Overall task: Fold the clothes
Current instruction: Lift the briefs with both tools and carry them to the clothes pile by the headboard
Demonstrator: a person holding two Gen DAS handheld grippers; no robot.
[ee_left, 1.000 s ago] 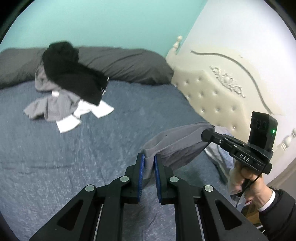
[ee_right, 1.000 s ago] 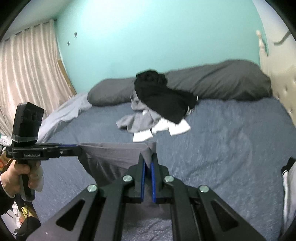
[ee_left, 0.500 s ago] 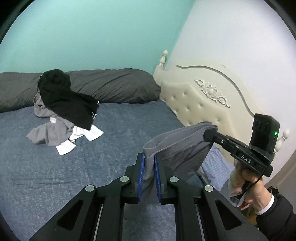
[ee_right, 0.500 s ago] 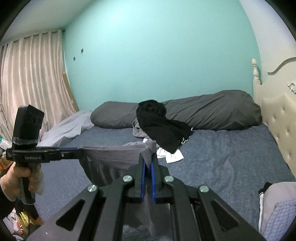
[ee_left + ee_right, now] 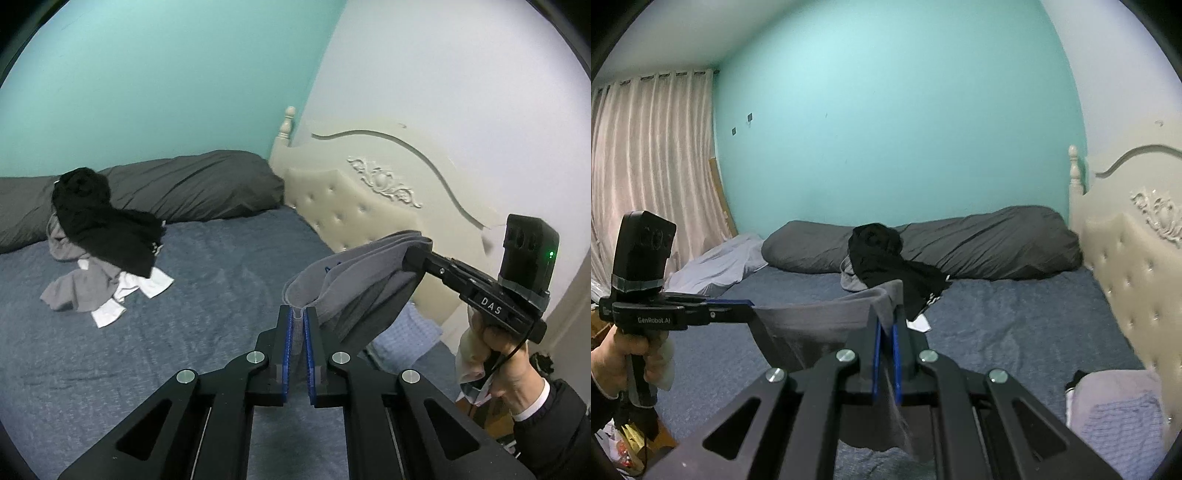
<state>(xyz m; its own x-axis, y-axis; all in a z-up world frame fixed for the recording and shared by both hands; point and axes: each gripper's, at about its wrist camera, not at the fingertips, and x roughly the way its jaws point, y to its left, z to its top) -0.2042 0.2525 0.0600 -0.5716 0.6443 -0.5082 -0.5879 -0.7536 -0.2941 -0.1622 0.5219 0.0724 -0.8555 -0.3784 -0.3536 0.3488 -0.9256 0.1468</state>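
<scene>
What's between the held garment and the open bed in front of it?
Nothing visible. The grey garment hangs between both hand-held grippers, left and right, over bare bedspread. The clothes pile sits farther back by the pillows.

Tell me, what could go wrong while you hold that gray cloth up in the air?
1. Each gripper pinches only a thin bit of the gray garment's top edge, the left gripper at one corner and the right gripper at the other, so a corner might slip free.
2. The cloth hangs bunched and doubled, so it may land wrinkled on the bed.
3. The clothes pile lies nearby; the garment could drag into it.
</scene>
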